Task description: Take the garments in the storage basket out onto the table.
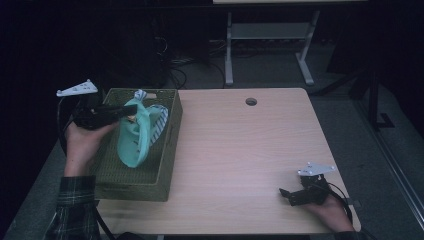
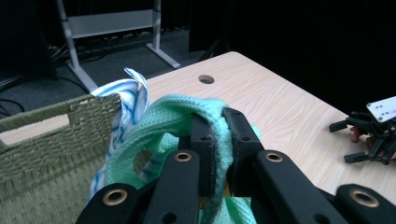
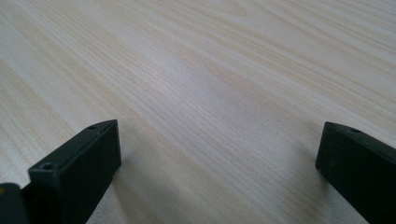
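Near the table's front edge, the right gripper [image 1: 286, 194] rests low over bare wood, jaws wide apart and holding nothing. Farther back, the left gripper [image 1: 131, 111] pinches a green cloth [image 1: 132, 137], which hangs over the basket [image 1: 150, 185] beside a striped cloth [image 1: 159, 122].

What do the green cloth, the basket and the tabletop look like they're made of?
Green cloth: soft knitted or waffle-weave fabric, matte, ribbed texture showing. Basket: woven fibre, perhaps seagrass or paper cord, olive and matte. Table: pale wood-grain surface, probably laminate, smooth with a faint sheen.
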A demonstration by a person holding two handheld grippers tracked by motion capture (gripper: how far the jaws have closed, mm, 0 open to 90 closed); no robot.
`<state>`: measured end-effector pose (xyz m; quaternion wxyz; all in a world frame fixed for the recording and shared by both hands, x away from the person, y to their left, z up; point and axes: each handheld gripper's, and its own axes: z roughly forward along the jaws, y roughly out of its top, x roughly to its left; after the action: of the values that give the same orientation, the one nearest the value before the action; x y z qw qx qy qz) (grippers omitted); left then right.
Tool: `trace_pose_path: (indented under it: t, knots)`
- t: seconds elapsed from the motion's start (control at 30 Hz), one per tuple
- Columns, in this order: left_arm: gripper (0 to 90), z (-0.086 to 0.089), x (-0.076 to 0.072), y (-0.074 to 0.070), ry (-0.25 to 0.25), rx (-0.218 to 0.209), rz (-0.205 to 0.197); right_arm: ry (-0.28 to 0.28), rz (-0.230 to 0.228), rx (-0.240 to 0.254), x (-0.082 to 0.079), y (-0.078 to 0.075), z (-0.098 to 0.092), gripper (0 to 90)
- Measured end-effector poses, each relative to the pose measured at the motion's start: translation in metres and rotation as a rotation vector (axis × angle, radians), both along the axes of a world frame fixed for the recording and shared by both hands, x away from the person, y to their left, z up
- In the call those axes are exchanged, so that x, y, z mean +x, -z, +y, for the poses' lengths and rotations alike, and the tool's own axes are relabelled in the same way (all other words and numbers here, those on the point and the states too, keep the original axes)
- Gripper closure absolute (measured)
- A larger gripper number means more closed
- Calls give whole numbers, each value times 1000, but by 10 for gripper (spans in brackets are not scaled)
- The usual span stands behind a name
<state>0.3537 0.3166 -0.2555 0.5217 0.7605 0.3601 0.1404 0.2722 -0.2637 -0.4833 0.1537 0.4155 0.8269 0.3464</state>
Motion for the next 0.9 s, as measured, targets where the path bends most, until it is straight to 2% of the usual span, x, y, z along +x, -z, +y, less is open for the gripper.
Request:
trace_pose_path:
  t: [0.33, 0.67, 0.9]
  knots:
    - [827, -16, 1, -16, 45, -18, -25, -2, -3, 0, 0, 0, 0, 0]
    - [827, -47, 3, -31, 106, -21, -49, 0, 0, 1, 0, 0, 0, 0]
    - [828, -64, 5, -35, 142, -33, -55, -2, -1, 1, 0, 0, 0, 0]
